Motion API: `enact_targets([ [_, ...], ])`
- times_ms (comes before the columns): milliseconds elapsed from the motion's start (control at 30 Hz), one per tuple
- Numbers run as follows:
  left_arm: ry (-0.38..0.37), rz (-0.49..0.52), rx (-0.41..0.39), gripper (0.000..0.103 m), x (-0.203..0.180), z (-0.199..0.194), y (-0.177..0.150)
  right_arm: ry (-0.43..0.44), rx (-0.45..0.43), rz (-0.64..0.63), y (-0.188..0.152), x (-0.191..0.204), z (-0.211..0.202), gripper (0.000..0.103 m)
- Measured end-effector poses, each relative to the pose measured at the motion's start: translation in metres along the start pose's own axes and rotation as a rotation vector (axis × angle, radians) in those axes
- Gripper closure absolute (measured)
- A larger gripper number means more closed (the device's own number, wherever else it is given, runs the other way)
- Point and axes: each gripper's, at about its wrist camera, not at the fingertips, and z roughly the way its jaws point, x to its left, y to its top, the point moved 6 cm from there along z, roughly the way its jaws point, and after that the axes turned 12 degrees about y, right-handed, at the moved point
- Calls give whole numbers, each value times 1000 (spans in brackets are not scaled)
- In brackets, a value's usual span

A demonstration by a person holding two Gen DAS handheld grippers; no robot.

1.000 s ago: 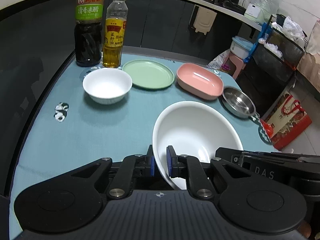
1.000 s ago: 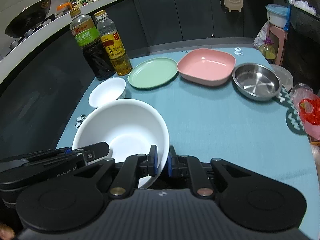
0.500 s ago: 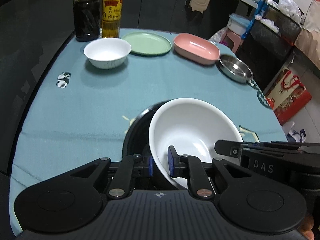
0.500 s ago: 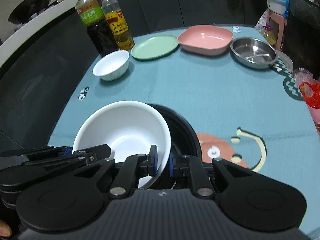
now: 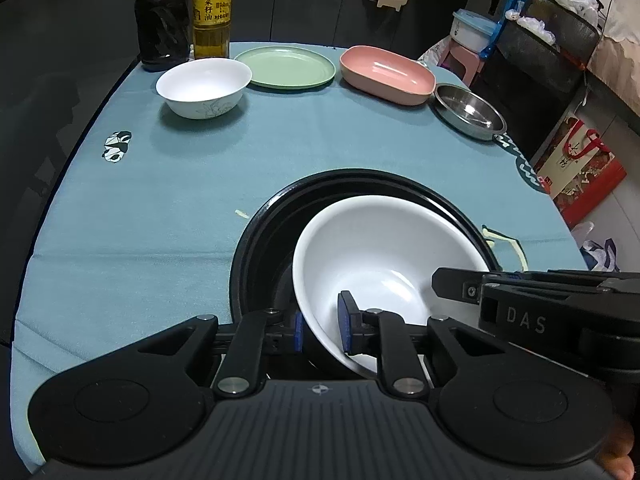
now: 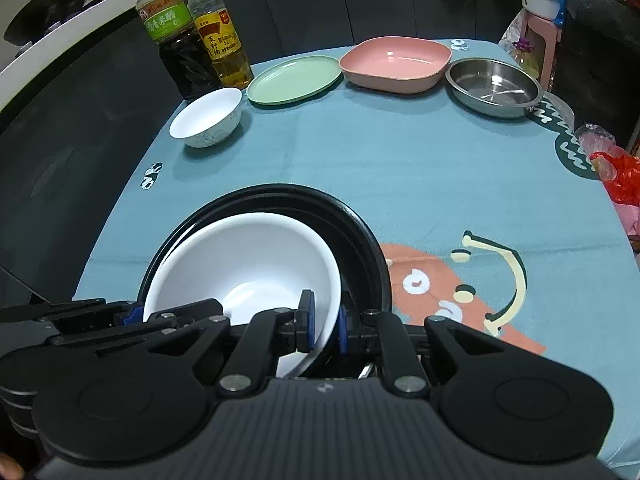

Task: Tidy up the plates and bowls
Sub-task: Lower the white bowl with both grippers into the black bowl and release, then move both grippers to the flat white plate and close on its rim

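Note:
A large white bowl [image 5: 384,256] sits inside a big black bowl [image 5: 272,216] at the table's near edge. My left gripper [image 5: 321,329] is shut on the white bowl's left rim. My right gripper [image 6: 323,328] is shut on its right rim [image 6: 332,280], with the black bowl [image 6: 360,232] around it. At the back stand a small white bowl [image 5: 203,82], a green plate [image 5: 285,67], a pink dish [image 5: 387,74] and a steel dish [image 5: 469,114]. They also show in the right wrist view: small white bowl [image 6: 208,117], green plate [image 6: 294,79], pink dish [image 6: 396,62], steel dish [image 6: 494,86].
Two bottles, dark vinegar [image 5: 162,12] and yellow oil [image 5: 211,8], stand at the back left next to the small bowl. A teal cloth [image 6: 400,160] covers the table. A red bag [image 5: 580,172] and shelves are off the right edge.
Both grippers have carried the large white bowl back toward the near edge and lowered it into the black bowl, which came into view under it.

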Motion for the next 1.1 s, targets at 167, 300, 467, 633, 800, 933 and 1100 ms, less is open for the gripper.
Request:
enact_targets([
  [167, 33, 15, -3, 88, 1, 6, -1, -11, 0, -3, -2, -1, 4, 92],
  [300, 34, 27, -5, 86, 2, 5, 0, -8, -4, 2, -1, -1, 5, 92],
  [467, 37, 44, -3, 81, 3, 2, 0, -10, -20, 3, 0, -1, 1, 92],
  [633, 33, 32, -14, 80, 6, -4, 1, -16, -48, 3, 1, -1, -6, 92],
  [800, 46, 23, -44, 79, 10, -12, 4, -11, -72, 9, 5, -2, -13, 92],
  [933, 43, 14, -56, 79, 13, -16, 7, -5, -86, 13, 9, -2, -17, 91],
  [1100, 41, 5, -83, 79, 16, -22, 12, -5, -94, 18, 13, -4, -18, 90],
])
